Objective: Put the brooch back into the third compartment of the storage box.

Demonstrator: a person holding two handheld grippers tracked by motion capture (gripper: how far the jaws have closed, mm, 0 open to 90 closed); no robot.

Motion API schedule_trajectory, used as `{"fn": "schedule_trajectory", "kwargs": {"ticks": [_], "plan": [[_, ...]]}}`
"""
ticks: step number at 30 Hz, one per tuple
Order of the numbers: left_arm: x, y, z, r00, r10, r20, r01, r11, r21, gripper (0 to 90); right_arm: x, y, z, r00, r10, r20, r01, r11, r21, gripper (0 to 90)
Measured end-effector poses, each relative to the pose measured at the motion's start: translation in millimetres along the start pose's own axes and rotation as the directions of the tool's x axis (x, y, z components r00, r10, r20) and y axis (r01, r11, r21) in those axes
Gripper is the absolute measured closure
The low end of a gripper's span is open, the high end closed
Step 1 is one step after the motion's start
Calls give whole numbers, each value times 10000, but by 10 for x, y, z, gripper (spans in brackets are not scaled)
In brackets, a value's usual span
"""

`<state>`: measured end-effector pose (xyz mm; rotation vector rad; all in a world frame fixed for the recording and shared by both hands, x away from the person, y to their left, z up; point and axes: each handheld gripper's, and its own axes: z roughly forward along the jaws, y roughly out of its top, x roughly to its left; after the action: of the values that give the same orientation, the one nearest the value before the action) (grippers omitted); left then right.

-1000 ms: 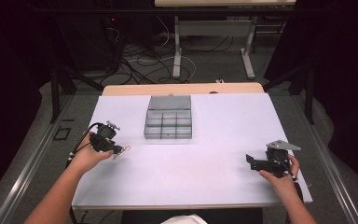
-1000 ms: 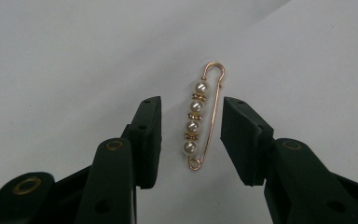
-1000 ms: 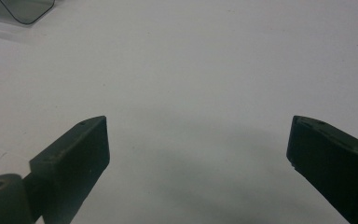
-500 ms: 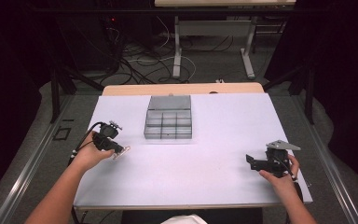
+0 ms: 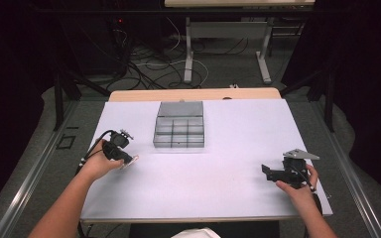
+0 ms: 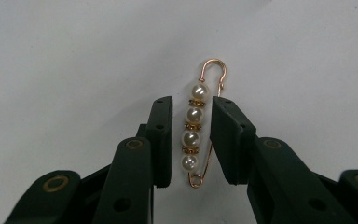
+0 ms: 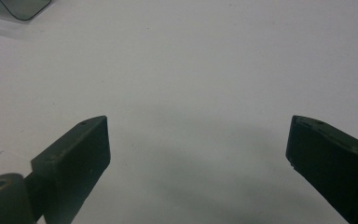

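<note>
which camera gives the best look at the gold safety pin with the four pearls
The left gripper view: the gold pearl-beaded safety pin lies on the white table between the open jaws. The high view gives a pale speck at the left gripper.

Surface and what lies on it

White surface carries a grey compartment tray toward the far middle. Near the left edge a gold safety pin strung with four pearls lies flat, well apart from the tray.
</note>
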<state>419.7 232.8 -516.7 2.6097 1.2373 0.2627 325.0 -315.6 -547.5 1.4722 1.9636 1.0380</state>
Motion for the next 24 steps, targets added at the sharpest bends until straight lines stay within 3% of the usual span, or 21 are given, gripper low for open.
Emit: {"fn": "schedule_trajectory", "kwargs": {"ticks": [24], "plan": [[-3, 26, 100, 9999, 112, 77, -115, 9990, 421, 738, -3, -5, 5, 10000, 15, -39, -15, 10000, 5, 66]]}}
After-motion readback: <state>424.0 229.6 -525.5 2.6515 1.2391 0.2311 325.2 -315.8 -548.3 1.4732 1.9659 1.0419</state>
